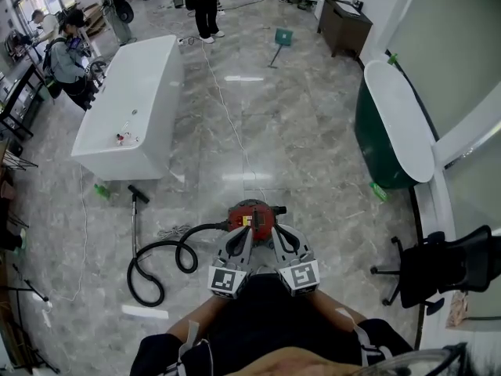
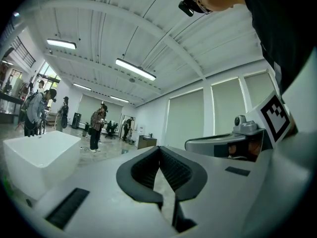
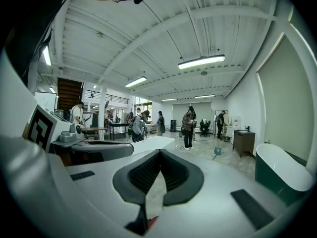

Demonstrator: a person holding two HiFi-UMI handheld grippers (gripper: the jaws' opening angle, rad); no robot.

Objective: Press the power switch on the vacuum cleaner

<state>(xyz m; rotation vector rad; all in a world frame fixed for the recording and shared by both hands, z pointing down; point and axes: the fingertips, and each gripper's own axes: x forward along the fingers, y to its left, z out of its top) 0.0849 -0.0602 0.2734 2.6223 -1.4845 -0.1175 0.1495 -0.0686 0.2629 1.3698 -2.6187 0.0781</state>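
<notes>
The red vacuum cleaner (image 1: pixel 252 212) stands on the grey marble floor just ahead of me. Its black hose (image 1: pixel 160 261) loops off to the left and ends at a nozzle (image 1: pixel 138 192). Both grippers are held side by side above the vacuum's near edge. The left gripper (image 1: pixel 246 231) is shut, its ribbed black pads (image 2: pixel 143 170) meeting at the tip with nothing between them. The right gripper (image 1: pixel 276 231) is shut and empty too, and a red sliver of the vacuum cleaner (image 3: pixel 151 222) shows below its pads (image 3: pixel 176 172). I cannot make out the power switch.
A white bathtub (image 1: pixel 129 104) stands at the left beyond the hose, and a green bathtub (image 1: pixel 390 128) at the right. A black office chair (image 1: pixel 442 263) is near right. A thin cable (image 1: pixel 227 120) runs across the floor. People stand far back.
</notes>
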